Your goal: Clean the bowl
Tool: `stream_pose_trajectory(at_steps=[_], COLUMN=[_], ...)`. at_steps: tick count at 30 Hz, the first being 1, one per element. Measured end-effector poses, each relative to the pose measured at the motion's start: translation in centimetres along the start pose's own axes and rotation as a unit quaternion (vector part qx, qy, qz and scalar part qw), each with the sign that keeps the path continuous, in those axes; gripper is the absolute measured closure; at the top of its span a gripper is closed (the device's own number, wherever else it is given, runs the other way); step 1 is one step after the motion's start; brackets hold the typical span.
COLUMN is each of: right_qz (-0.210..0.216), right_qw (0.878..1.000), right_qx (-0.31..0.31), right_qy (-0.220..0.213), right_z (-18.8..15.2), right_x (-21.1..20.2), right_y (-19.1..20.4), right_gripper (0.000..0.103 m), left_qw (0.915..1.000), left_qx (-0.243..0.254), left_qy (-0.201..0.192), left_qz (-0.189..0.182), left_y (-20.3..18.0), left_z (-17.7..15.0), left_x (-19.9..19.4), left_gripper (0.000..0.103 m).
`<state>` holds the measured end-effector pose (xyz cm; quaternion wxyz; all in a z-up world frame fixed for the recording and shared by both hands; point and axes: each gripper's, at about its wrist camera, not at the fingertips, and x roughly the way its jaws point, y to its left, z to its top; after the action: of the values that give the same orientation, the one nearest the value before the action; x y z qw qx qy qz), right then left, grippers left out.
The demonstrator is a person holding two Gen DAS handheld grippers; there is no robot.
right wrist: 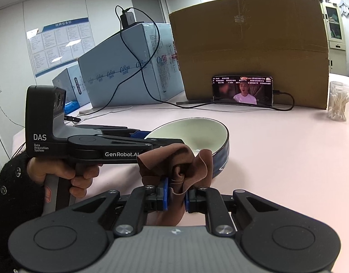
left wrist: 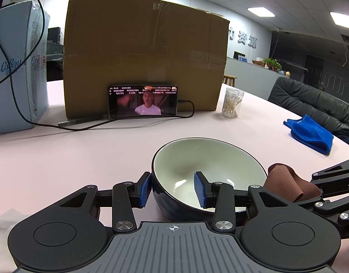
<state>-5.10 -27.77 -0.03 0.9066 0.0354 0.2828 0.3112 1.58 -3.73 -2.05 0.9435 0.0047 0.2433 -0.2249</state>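
A: Nearest to me, the right gripper (right wrist: 175, 195) is clamped narrow on a bunched brown cloth (right wrist: 181, 170). Just beyond it stands the bowl (right wrist: 197, 134), tilted on the pink table (right wrist: 276, 159) with its mouth toward the cloth.

B: And the other side?

A: My left gripper (left wrist: 172, 187) pinches the bowl's (left wrist: 208, 159) near wall, one pad outside, one inside, so the bowl is steadied. The cloth (left wrist: 286, 182) sits just beside the rim, on its right.

B: So the wiping hand is closer?

A: I judge so: the cloth goes forward and leftward into the cavity. Farther off, a blue cloth (left wrist: 311, 134) lies unused.
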Motion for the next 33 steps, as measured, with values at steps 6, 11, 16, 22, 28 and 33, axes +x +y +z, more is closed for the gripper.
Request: stream_pose_trajectory(at_steps=[6, 11, 16, 22, 28, 33], right_qz=[0.002, 0.013, 0.005, -0.028, -0.03, -0.018], right_qw=[1.0, 1.0, 1.0, 0.999, 0.999, 1.0], right_qx=[-0.001, -0.004, 0.004, 0.025, 0.019, 0.019], right_qy=[0.0, 0.003, 0.001, -0.01, -0.007, -0.006], right_z=[-0.1, -0.1, 0.0, 0.2, 0.2, 0.1], right_x=[-0.1, 0.2, 0.0, -0.2, -0.1, 0.0], right_y=[0.4, 0.8, 0.2, -1.3, -1.1, -1.1], right_gripper=[0.086, 0.087, 0.087, 0.087, 0.087, 0.087], left_qw=[1.0, 1.0, 1.0, 1.0, 1.0, 1.0], left_qx=[0.001, 0.001, 0.0, -0.002, -0.002, -0.003], left_qy=[0.0, -0.001, -0.001, -0.001, -0.001, -0.001], left_qz=[0.0, 0.0, 0.0, 0.0, 0.0, 0.0], left_y=[0.0, 0.0, -0.1, -0.3, -0.4, -0.4], left_z=[0.0, 0.0, 0.0, 0.0, 0.0, 0.0], left_x=[0.0, 0.0, -0.1, -0.1, -0.2, -0.2], left_gripper=[0.065, 0.065, 0.065, 0.064, 0.064, 0.064])
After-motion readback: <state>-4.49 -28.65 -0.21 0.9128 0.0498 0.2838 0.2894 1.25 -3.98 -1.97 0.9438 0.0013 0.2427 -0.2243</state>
